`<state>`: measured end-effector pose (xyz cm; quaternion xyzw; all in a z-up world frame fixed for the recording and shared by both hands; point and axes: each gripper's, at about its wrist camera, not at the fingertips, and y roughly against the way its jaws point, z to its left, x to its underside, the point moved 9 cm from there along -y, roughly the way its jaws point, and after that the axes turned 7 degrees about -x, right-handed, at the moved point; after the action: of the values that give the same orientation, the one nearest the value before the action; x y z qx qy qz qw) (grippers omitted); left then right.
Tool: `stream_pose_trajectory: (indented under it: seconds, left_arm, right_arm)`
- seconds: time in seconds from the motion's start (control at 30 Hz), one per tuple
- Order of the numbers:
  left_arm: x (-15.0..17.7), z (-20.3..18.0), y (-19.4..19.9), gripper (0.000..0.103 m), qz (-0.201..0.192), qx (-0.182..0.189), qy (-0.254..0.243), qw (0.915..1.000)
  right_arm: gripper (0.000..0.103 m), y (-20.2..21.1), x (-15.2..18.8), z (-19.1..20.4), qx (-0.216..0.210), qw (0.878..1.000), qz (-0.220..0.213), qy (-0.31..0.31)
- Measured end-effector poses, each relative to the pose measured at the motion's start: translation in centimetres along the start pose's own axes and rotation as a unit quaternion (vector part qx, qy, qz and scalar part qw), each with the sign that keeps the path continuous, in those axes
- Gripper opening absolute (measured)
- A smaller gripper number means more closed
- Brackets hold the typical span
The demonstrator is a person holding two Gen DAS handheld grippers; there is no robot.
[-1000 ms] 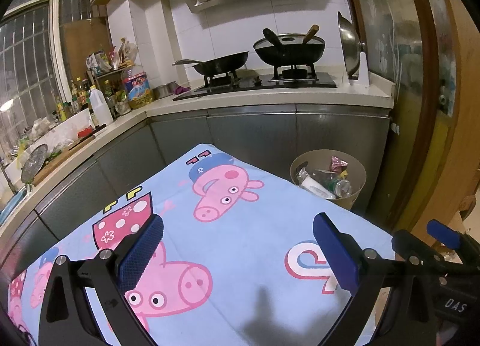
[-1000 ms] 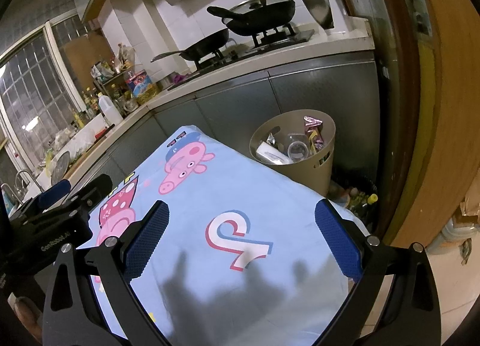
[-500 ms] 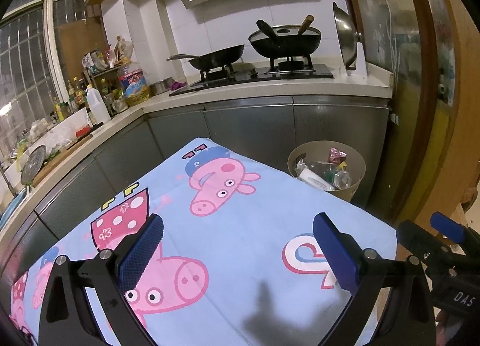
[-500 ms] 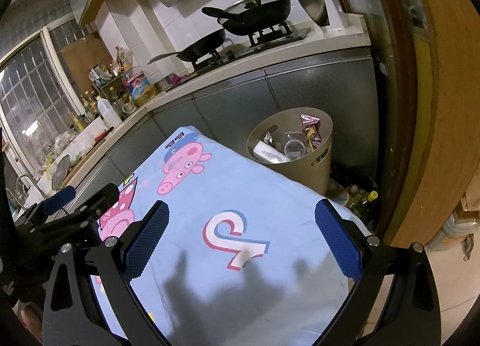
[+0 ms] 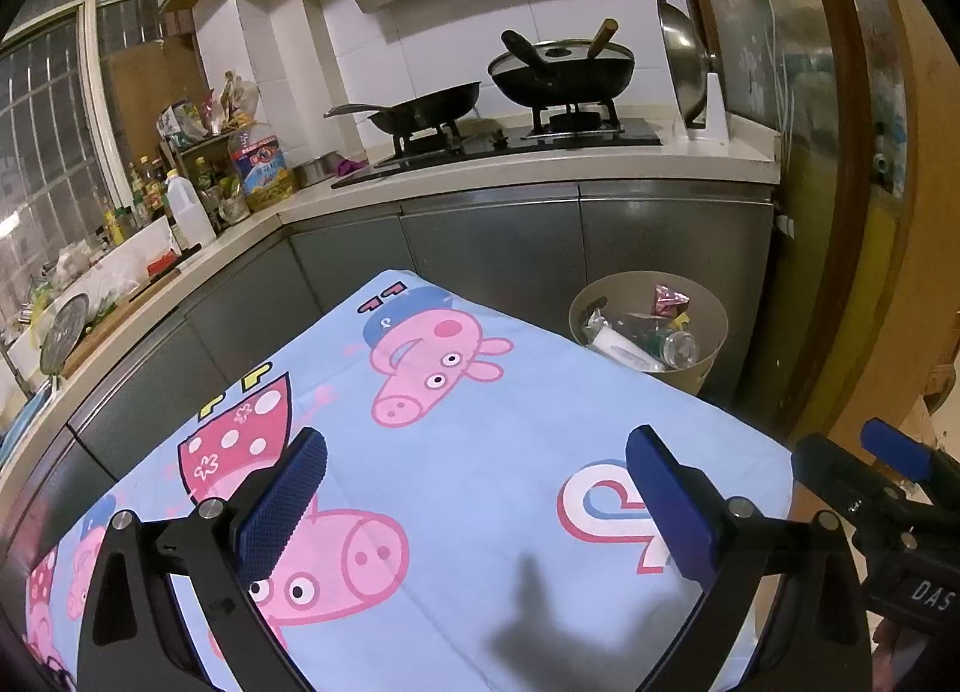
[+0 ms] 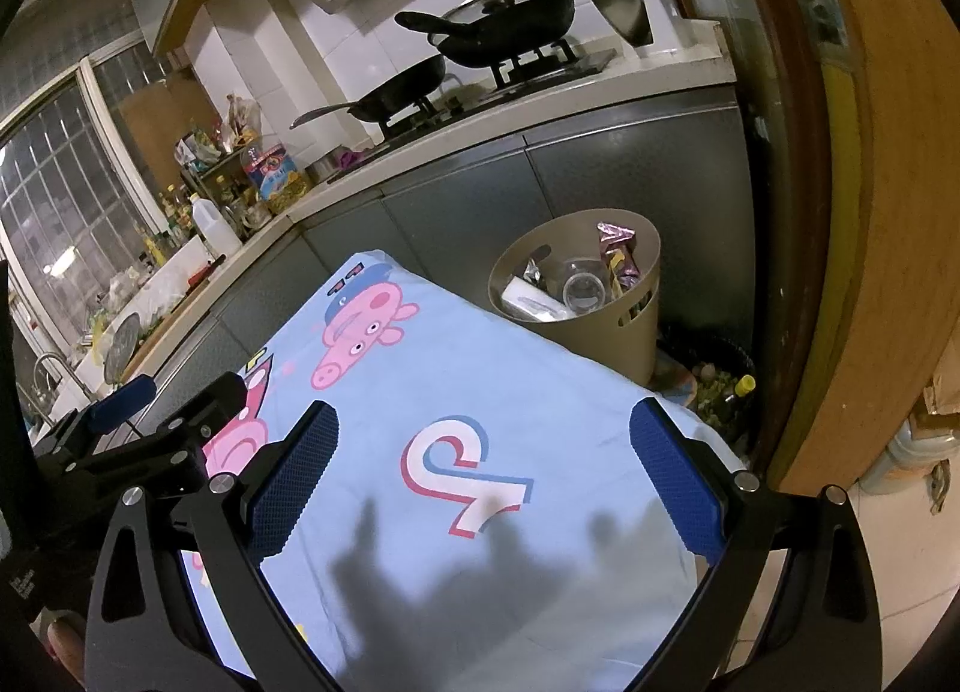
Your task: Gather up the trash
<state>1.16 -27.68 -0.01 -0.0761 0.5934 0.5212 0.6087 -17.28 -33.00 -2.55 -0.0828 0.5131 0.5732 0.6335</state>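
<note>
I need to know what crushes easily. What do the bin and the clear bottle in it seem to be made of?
The bin looks like matte beige plastic: smooth moulded wall with slots cut into its side. The bottle looks like thin clear plastic: see-through, with glare on its round end, though glass can't be ruled out. The left gripper and right gripper are open and empty over the cloth.

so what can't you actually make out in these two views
- Bin base: both views, hidden behind the tablecloth edge.
- Trash low in the bin: covered by the bottle and wrappers.
- Floor clutter right of the bin: right view, dark and small.
- Table's near end: cut off behind both tongs.
</note>
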Motion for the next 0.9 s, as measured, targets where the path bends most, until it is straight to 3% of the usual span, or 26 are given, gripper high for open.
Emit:
stream_pose_trajectory:
  seconds: [0.9]
  left_arm:
    - [0.59, -0.20, -0.23, 0.099, 0.008, 0.011, -0.002, 0.9999]
  right_arm:
    - [0.097, -0.13, 0.60, 0.05, 0.000, 1.000, 0.000, -0.004]
